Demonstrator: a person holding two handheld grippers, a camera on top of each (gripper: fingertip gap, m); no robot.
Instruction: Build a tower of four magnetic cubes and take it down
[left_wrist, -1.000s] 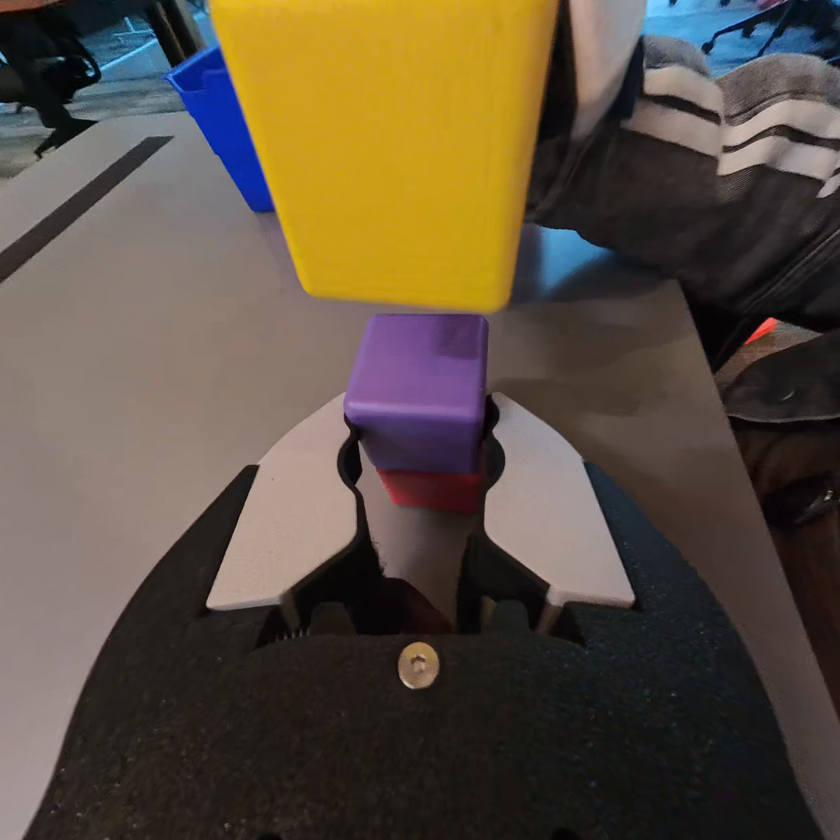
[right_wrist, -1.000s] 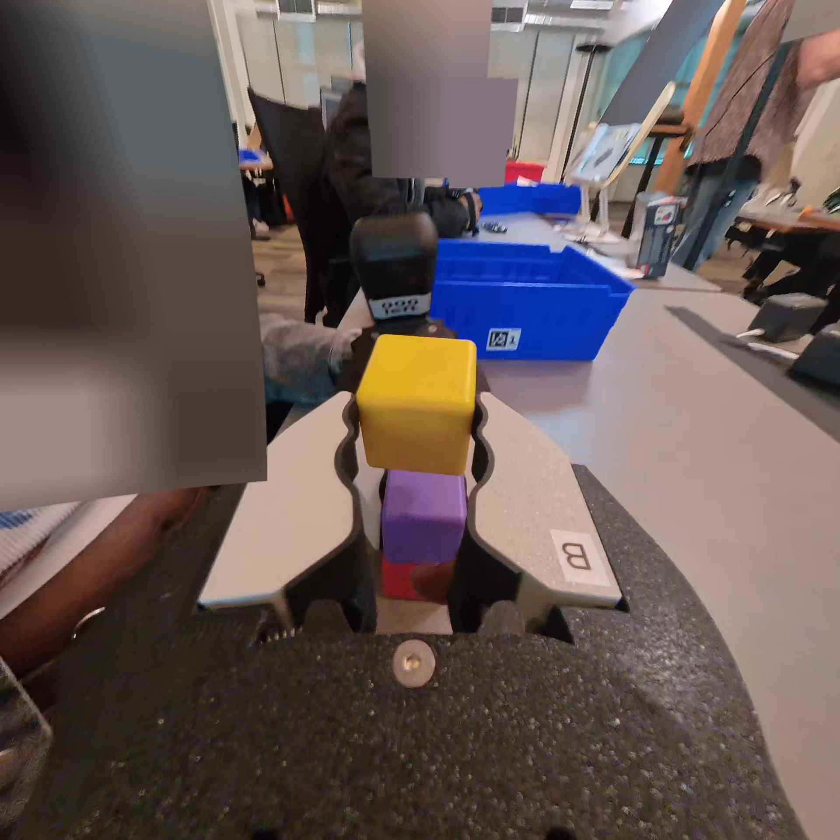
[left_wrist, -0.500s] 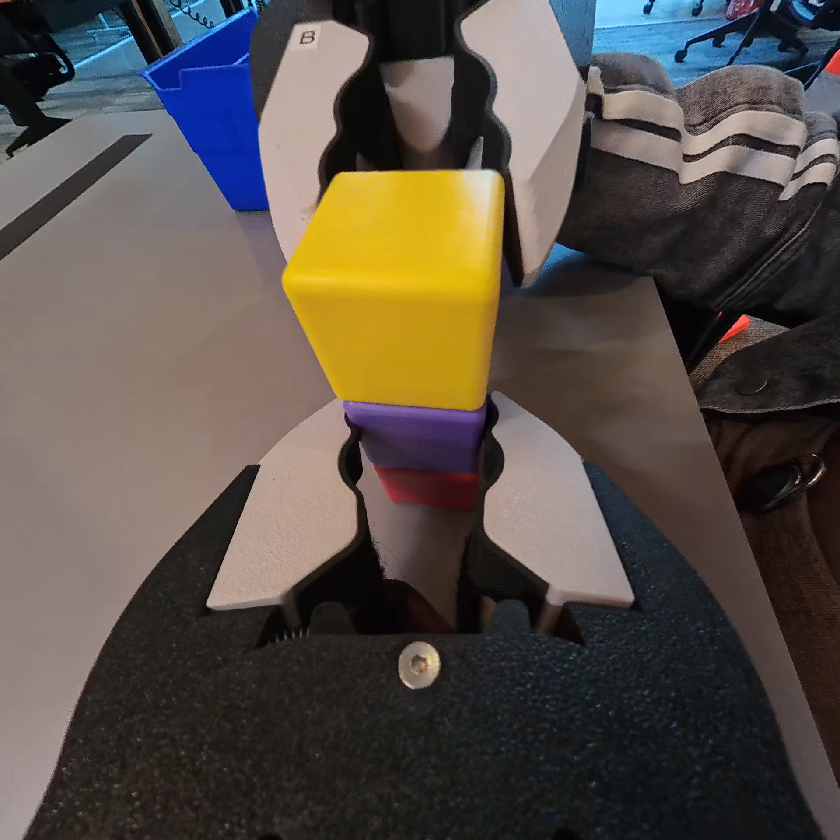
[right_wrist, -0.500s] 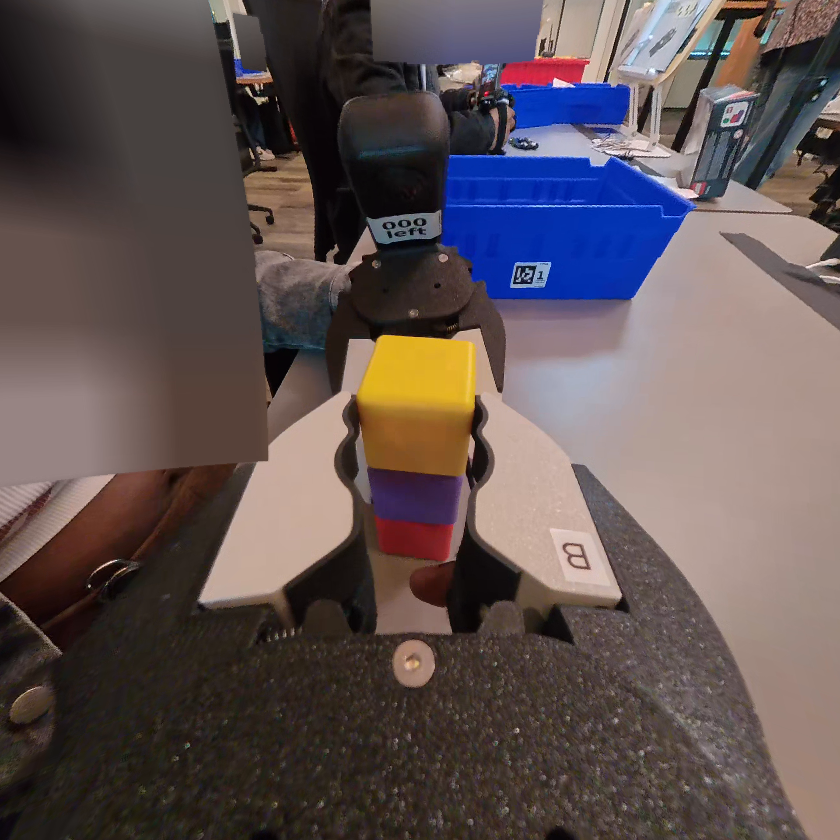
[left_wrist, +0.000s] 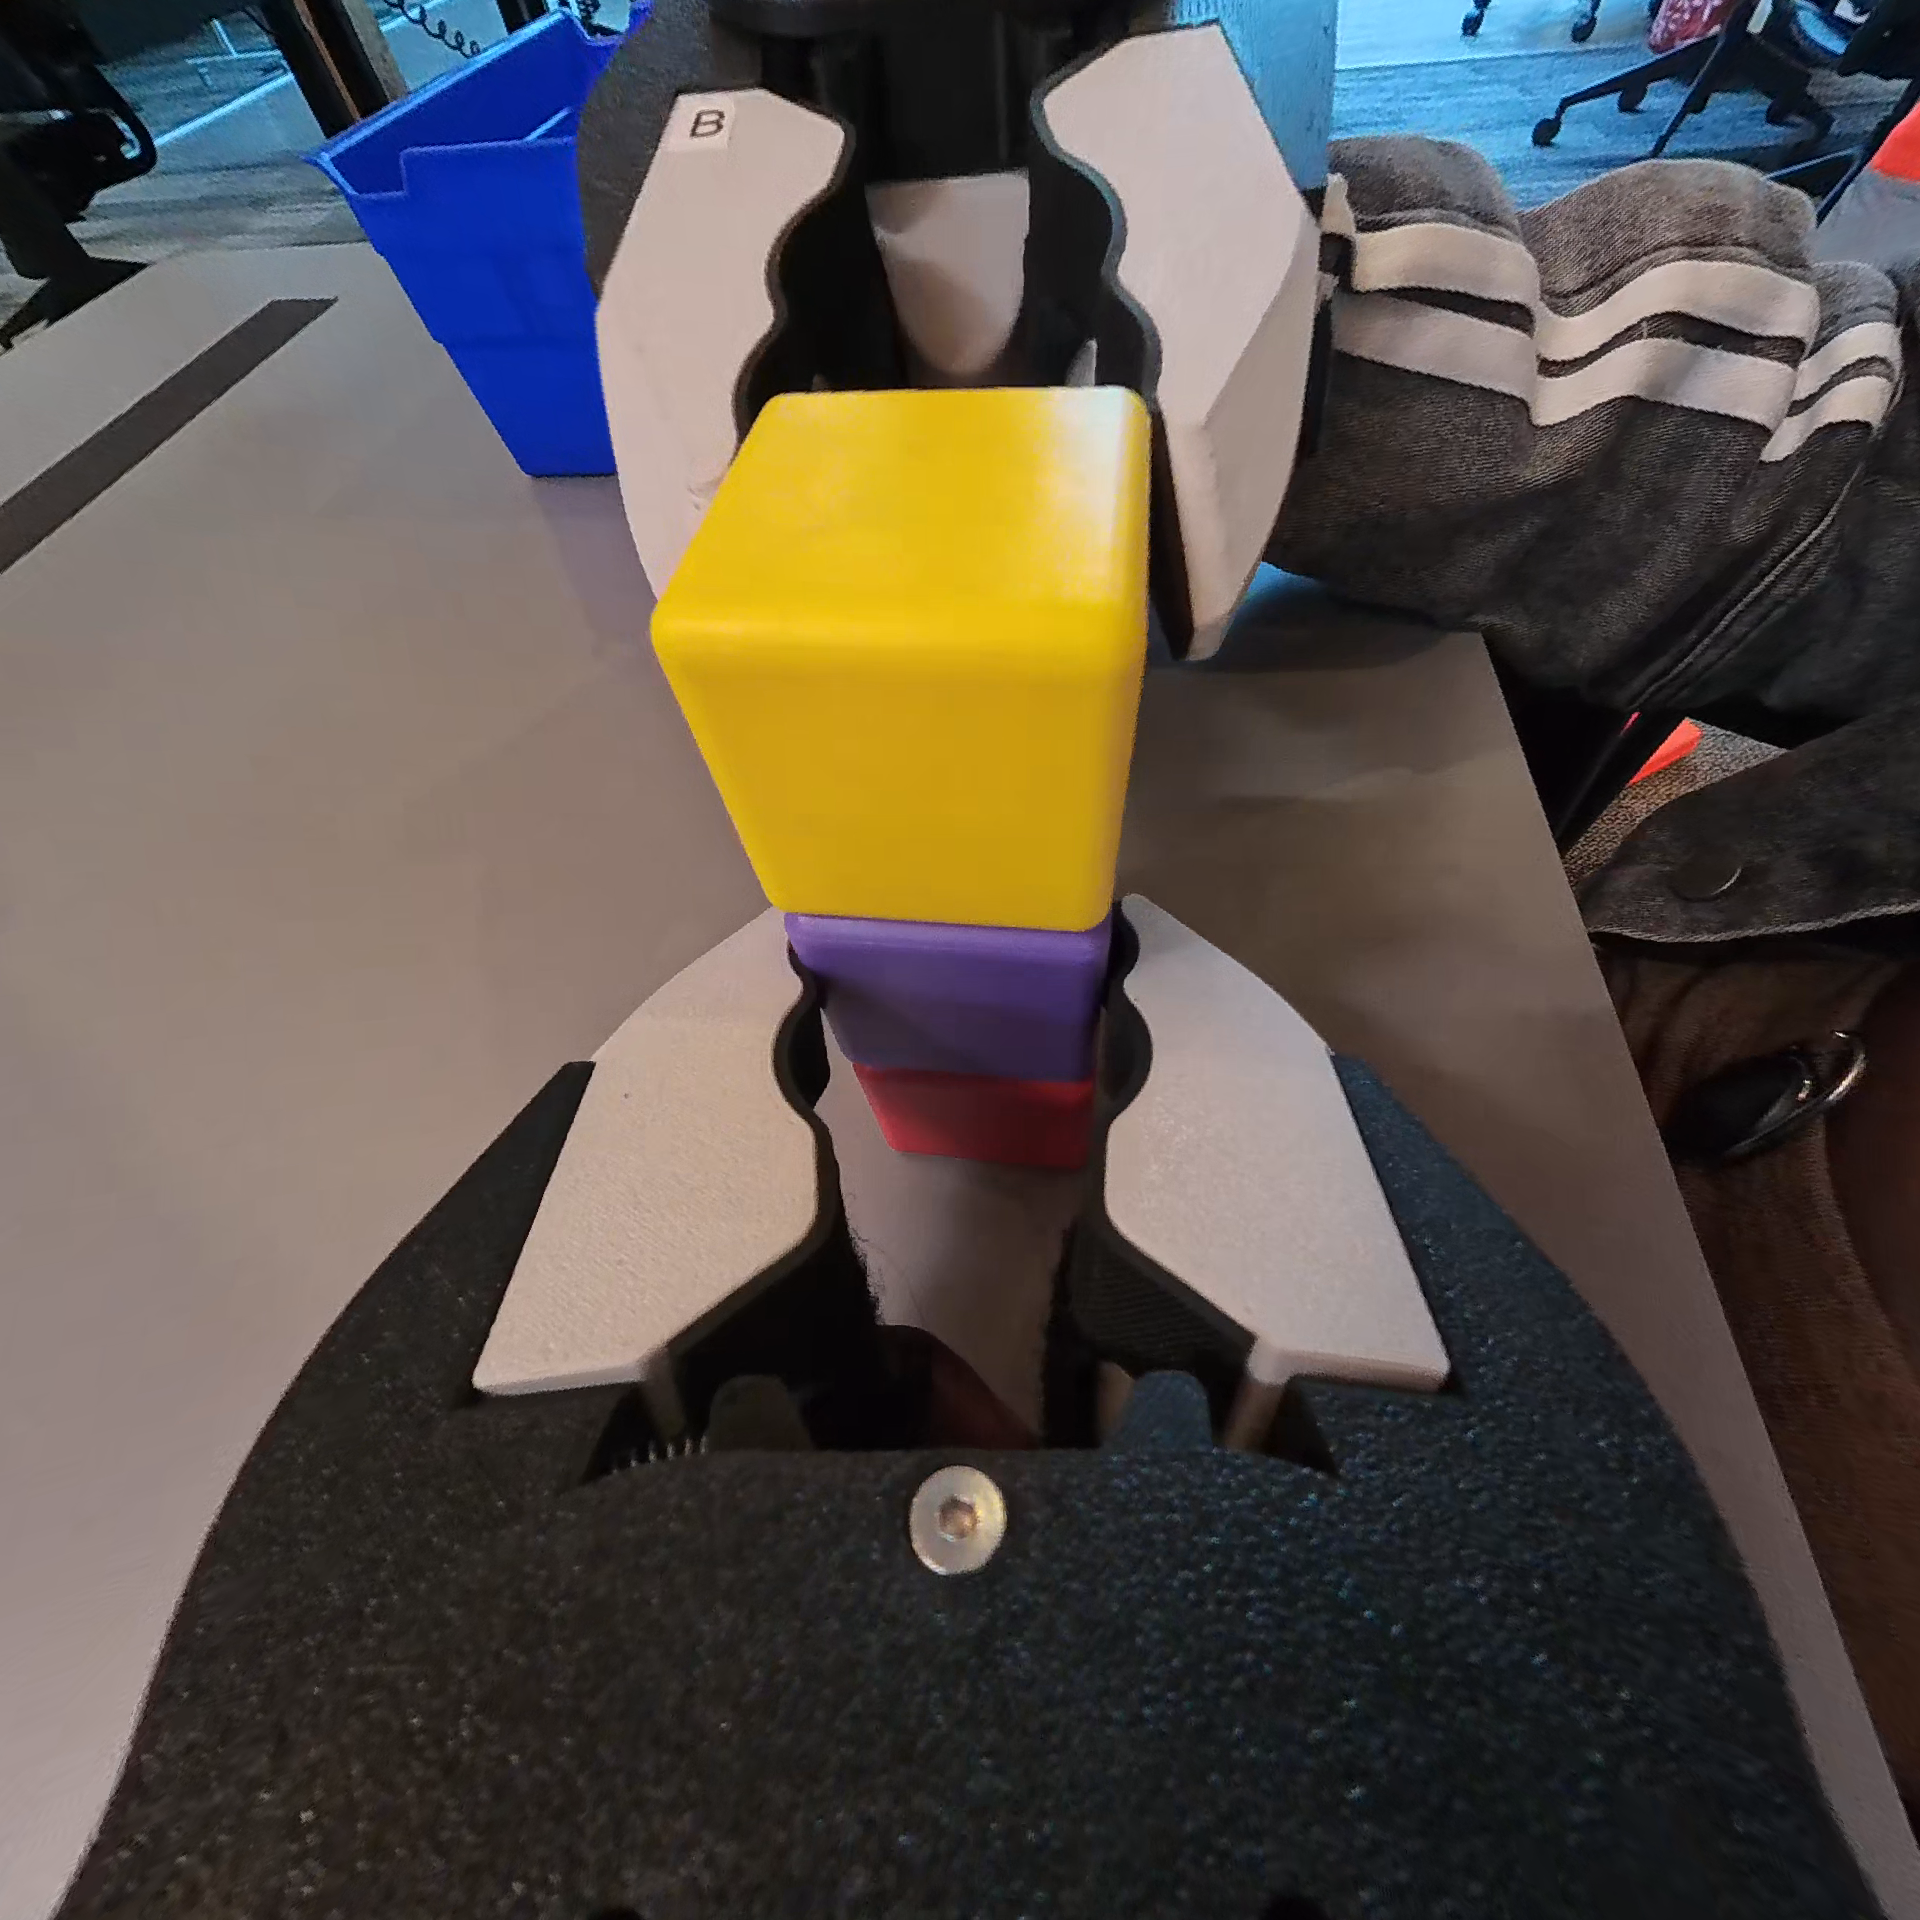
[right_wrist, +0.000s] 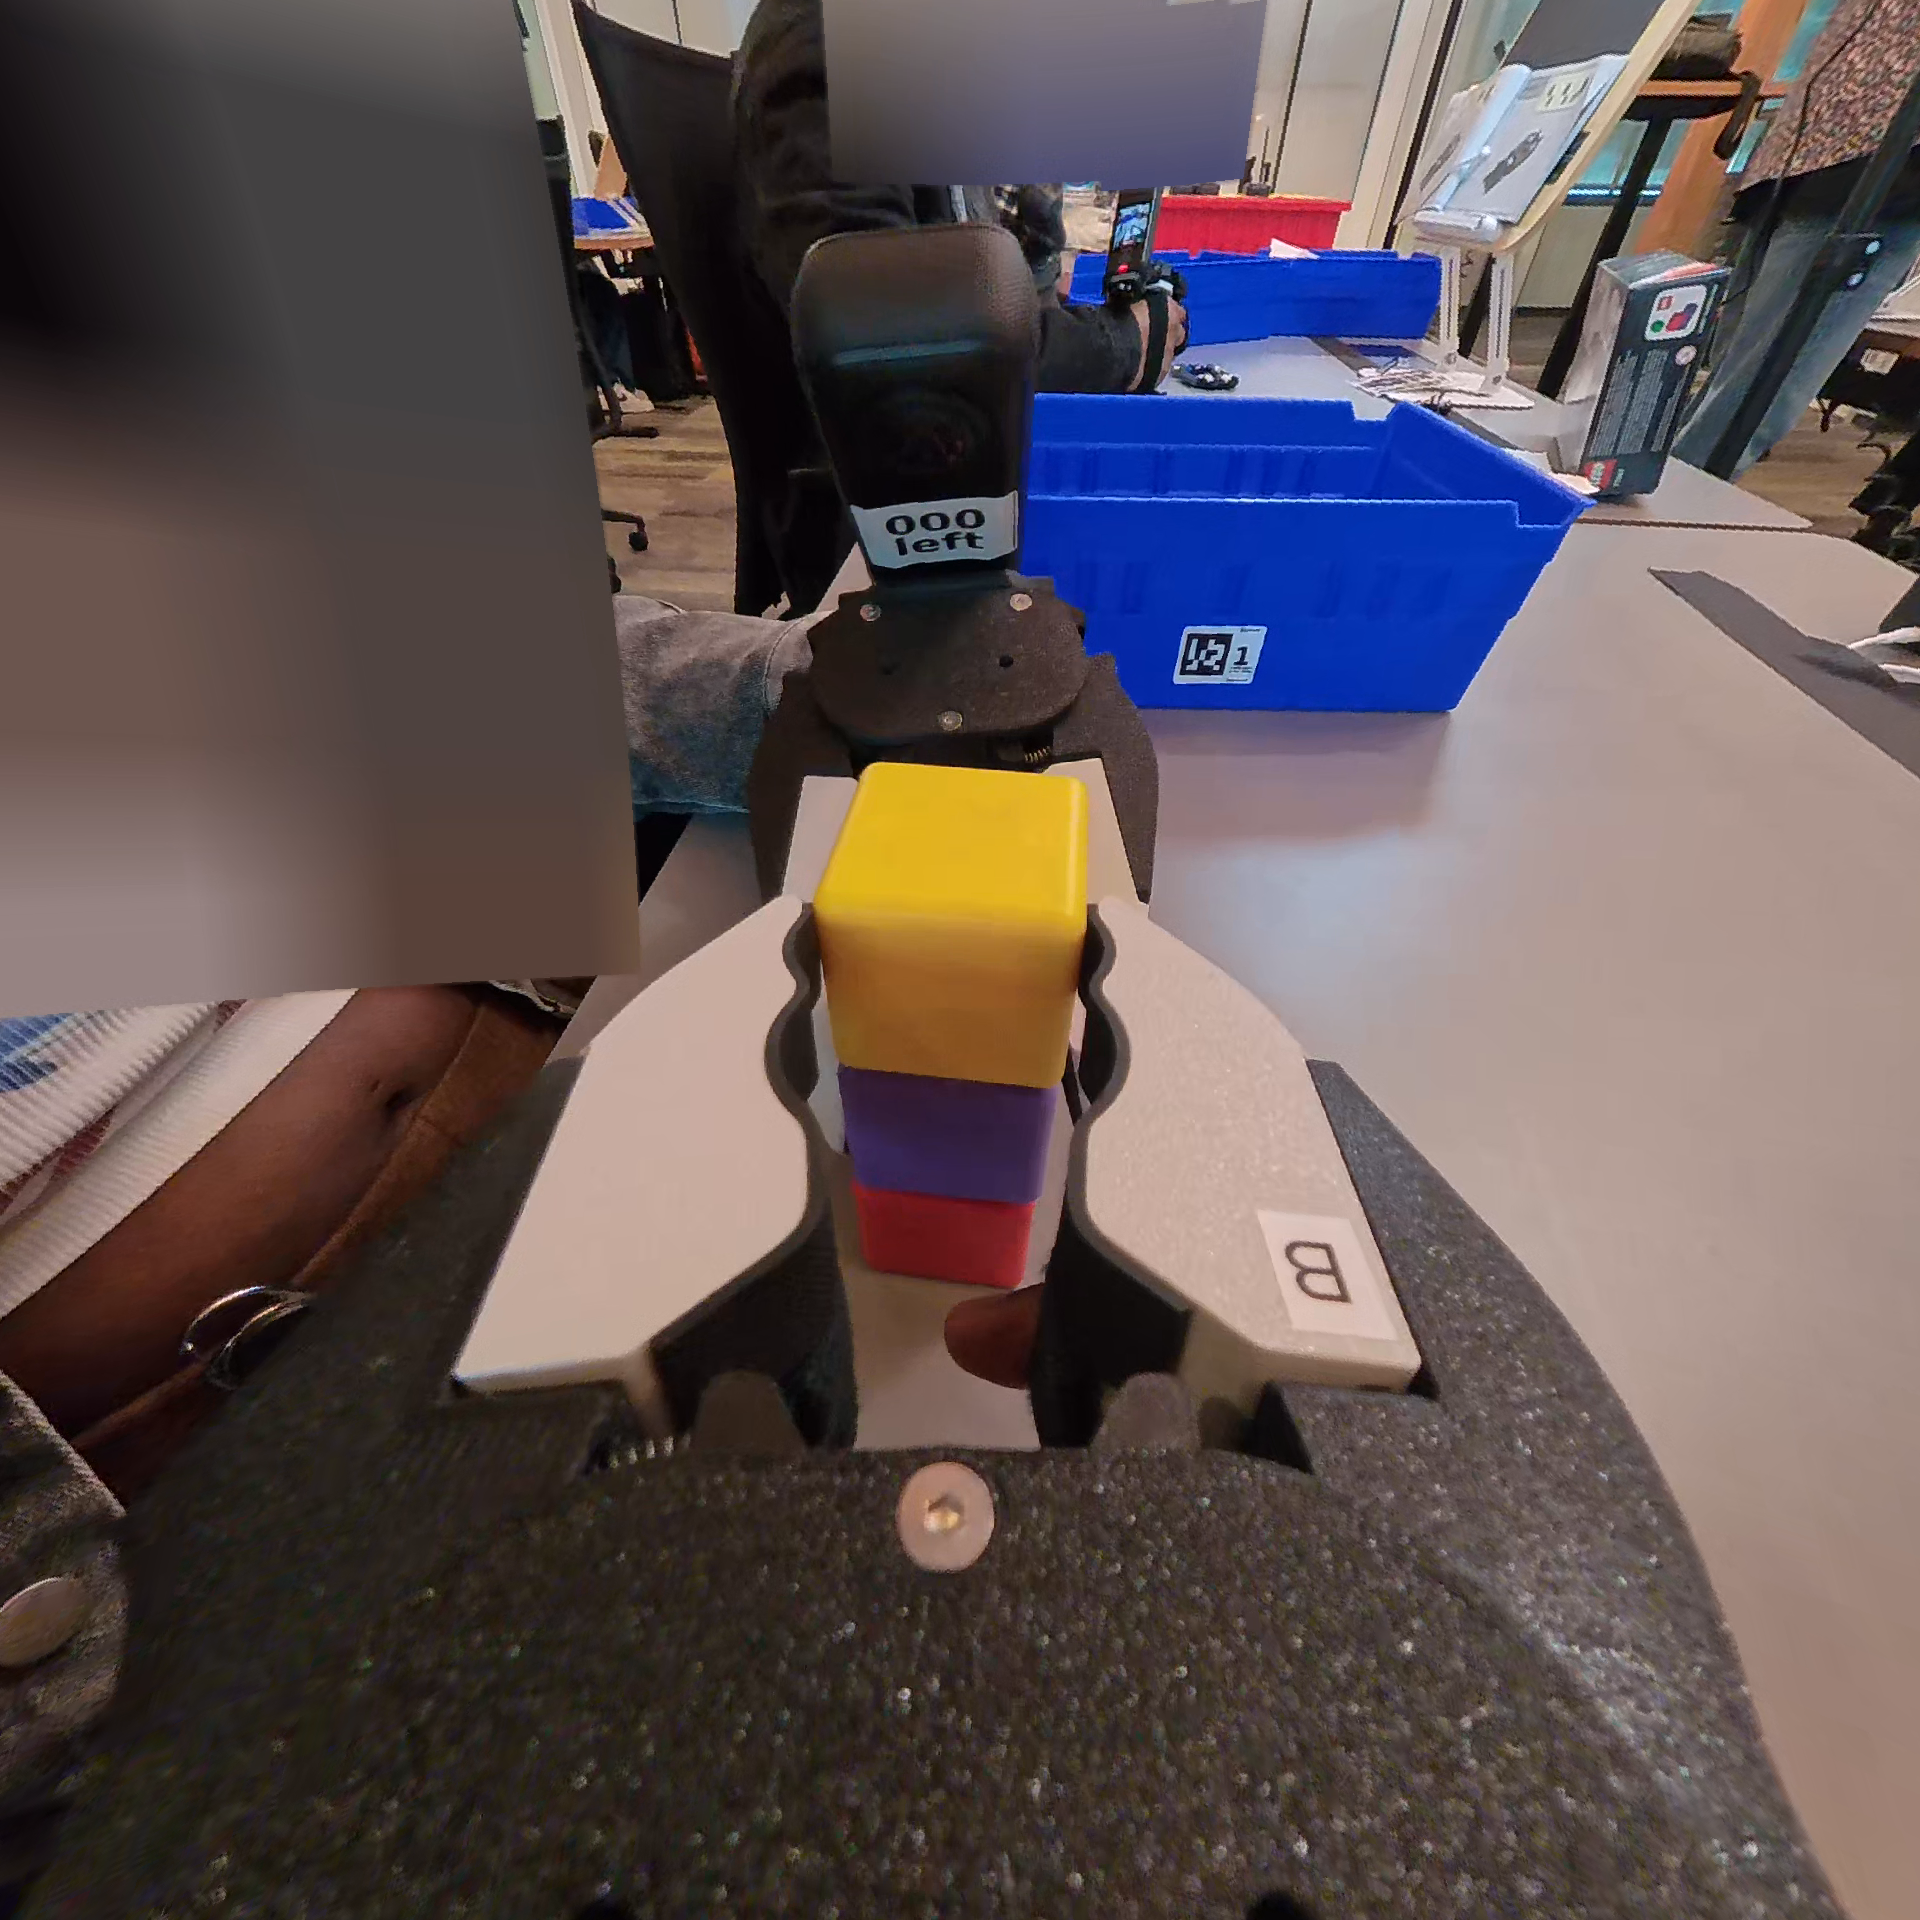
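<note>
A tower of three cubes stands on the grey table (left_wrist: 312, 831): a red cube (left_wrist: 977, 1117) at the bottom, a purple cube (left_wrist: 951, 987) on it, and a yellow cube (left_wrist: 914, 665) on top. My left gripper (left_wrist: 961, 971) is shut on the purple cube, with both pads against its sides. My right gripper (right_wrist: 951, 935) is shut on the yellow cube (right_wrist: 951, 935), which sits on the purple cube (right_wrist: 945, 1132) above the red cube (right_wrist: 940, 1231). The two grippers face each other across the tower. The right gripper's fingers (left_wrist: 1216, 364) show behind the yellow cube in the left wrist view.
A blue bin (right_wrist: 1278, 551) stands on the table behind the left gripper's body (right_wrist: 935, 665); it also shows in the left wrist view (left_wrist: 488, 281). A person's striped sleeve (left_wrist: 1610, 416) lies at the table's edge. A dark strip (left_wrist: 156, 416) crosses the table. Some 6 cm of space lies between my two pairs of fingers.
My right gripper has brought the yellow cube down from above onto the purple cube. The left gripper has kept its hold on the purple cube and stayed in place.
</note>
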